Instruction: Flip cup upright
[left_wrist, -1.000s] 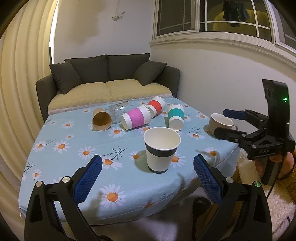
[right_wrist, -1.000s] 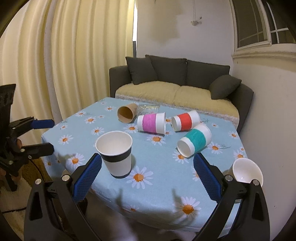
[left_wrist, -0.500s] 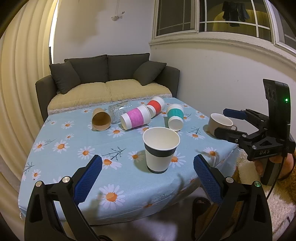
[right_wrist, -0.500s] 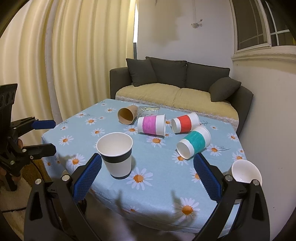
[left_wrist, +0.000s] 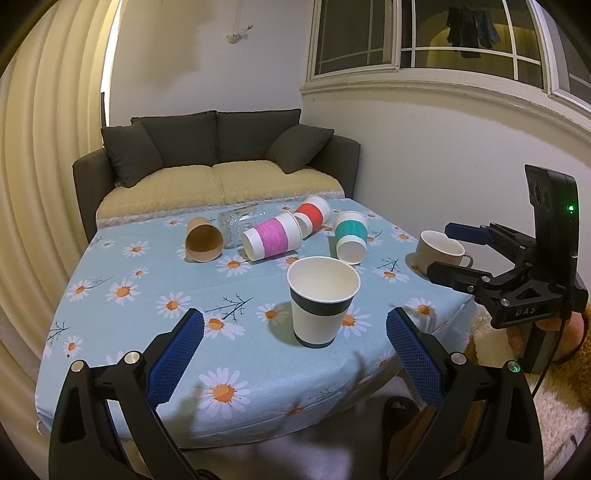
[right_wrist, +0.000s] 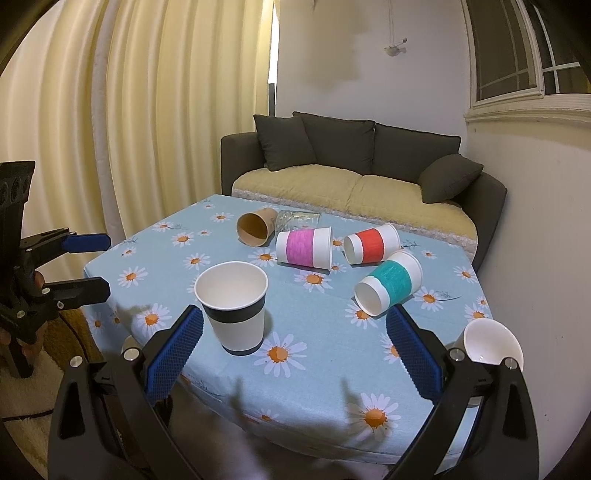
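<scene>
Left wrist view shows the letters "DAS" on the body of the right gripper (left_wrist: 463, 253), whose jaws stand apart and hold nothing. The left gripper (left_wrist: 295, 360) is also wide open and empty. The black-banded paper cup (left_wrist: 322, 301) stands upright and empty near the table (left_wrist: 122, 325) front edge. Behind it, the pink cup (left_wrist: 272, 241), red cup (left_wrist: 313, 218), teal cup (left_wrist: 352, 236) and brown cup (left_wrist: 204, 243) lie on their sides. A beige mug (left_wrist: 439, 254) stands at the right edge.

"das" embossed on right gripper (left_wrist: 460, 254) body
</scene>
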